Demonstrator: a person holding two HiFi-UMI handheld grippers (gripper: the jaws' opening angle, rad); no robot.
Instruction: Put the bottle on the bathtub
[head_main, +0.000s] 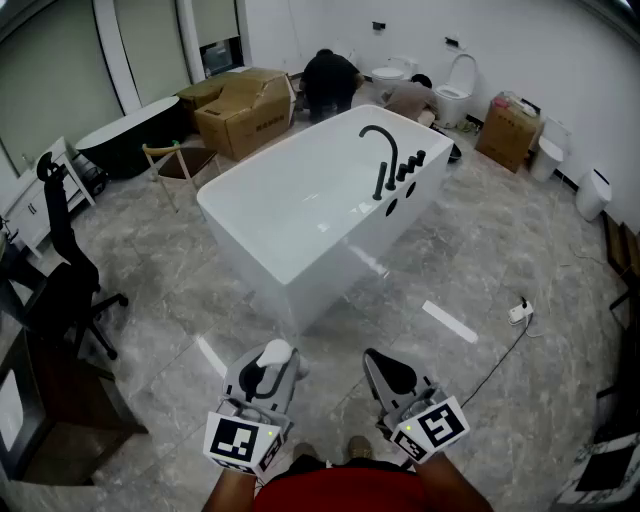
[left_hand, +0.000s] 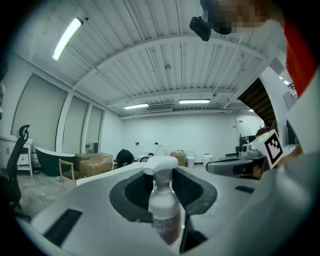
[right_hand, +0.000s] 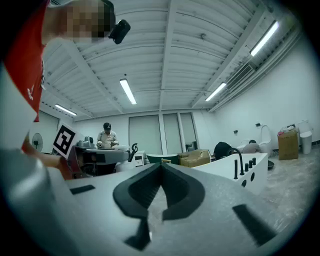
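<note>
Left gripper (head_main: 262, 378): clamped on the white spray bottle (left_hand: 164, 212), which stands upright between its jaws, well short of the bathtub (head_main: 300, 285).
Right gripper (head_main: 388, 372): jaws together, nothing between them, equally short of the bathtub.
Bathtub: white, freestanding; black faucet (head_main: 382, 152) on its far rim.

Red top (head_main: 345, 492), grey left claw (head_main: 268, 365) and right claw (head_main: 388, 370), black pads (right_hand: 134, 192), black-and-white marker cubes (head_main: 243, 441).
</note>
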